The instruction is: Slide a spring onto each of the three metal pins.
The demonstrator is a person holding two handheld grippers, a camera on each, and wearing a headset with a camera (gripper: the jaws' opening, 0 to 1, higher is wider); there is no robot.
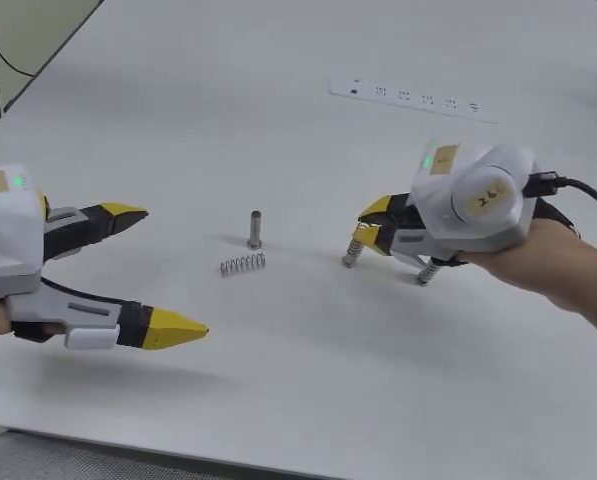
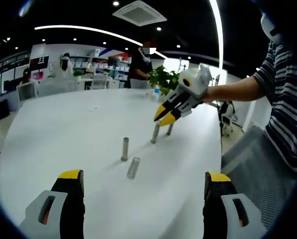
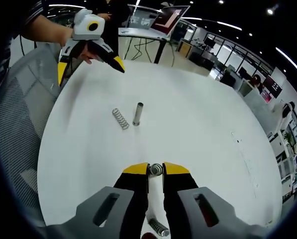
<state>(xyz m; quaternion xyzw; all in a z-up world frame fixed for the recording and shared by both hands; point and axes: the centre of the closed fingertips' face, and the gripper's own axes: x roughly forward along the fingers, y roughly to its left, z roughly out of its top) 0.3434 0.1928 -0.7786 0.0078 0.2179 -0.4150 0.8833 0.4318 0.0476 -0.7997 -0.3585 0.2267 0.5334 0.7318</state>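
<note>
Head view: the loose spring [image 1: 243,264] lies just beside the bare pin [image 1: 255,228]. It is probably light, springy and apt to roll, so best pinched mid-coil.

Left gripper view: the left gripper [image 2: 144,175] gapes wide, holding nothing, near the bare pin.

Right gripper view: the right gripper [image 3: 156,170] seems clamped on a fitted spring [image 3: 156,169], well apart from the bare pin.

On the table [image 1: 278,400], 1 bare pin [image 1: 255,228] upright, loose spring [image 1: 243,264] lying just before it, sprung pin [image 1: 353,252] to its right, 2nd sprung pin [image 1: 427,271] farther right, power strip [image 1: 408,98] well behind.
</note>
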